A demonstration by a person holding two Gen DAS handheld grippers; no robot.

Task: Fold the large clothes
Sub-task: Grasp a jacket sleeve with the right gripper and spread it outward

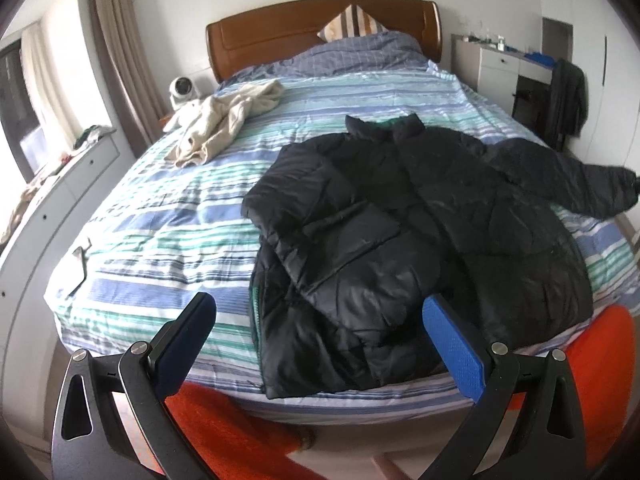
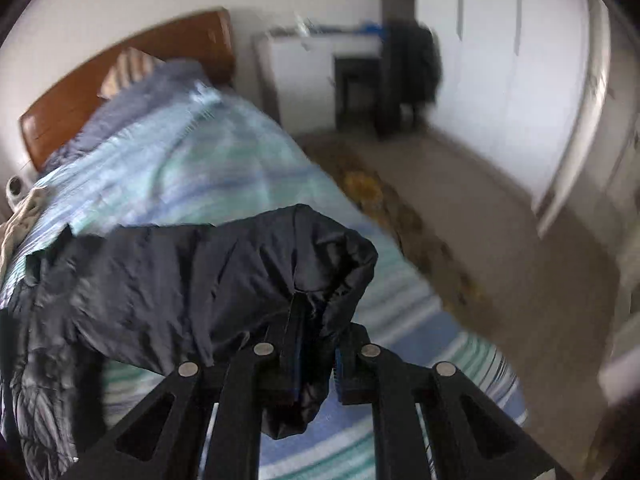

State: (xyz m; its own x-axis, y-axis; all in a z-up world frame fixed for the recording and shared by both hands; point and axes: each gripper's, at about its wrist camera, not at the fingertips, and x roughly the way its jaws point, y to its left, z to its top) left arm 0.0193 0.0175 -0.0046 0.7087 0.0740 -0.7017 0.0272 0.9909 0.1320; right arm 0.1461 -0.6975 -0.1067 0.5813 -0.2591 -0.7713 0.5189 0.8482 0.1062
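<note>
Across the left wrist view, a white drawer unit [image 1: 80, 176] lines the window side, and a small white fan [image 1: 181, 90] stands beside the wooden headboard [image 1: 280, 32]. A cream garment [image 1: 224, 120] lies crumpled on the far left part of the striped bedspread [image 1: 160, 224], well apart from your work. Your left gripper [image 1: 320, 344] hangs over the foot of the bed with its jaws spread wide, holding nothing; its dark pad [image 1: 188, 340] sits over bare bedspread and its blue pad [image 1: 456, 352] over the hem of the black puffer jacket [image 1: 400, 216]. The jacket lies on the right half of the bed, collar toward the headboard, one sleeve already folded in across its front, the other sleeve [image 1: 580, 184] stretched out toward the right edge. A striped pillow [image 1: 352, 22] leans against the headboard, and farther right a dark coat [image 1: 568, 100] hangs near a white cabinet [image 1: 500, 68].

In the blurred right wrist view, the jacket [image 2: 120, 300] fills the lower left, and your right gripper [image 2: 316, 352] has its jaws nearly closed, pinching the cuff end of the sleeve [image 2: 320, 264], which is lifted above the bedspread [image 2: 200, 160]. The floor [image 2: 480, 220] and white wardrobe doors [image 2: 500, 60] lie to the right.
</note>
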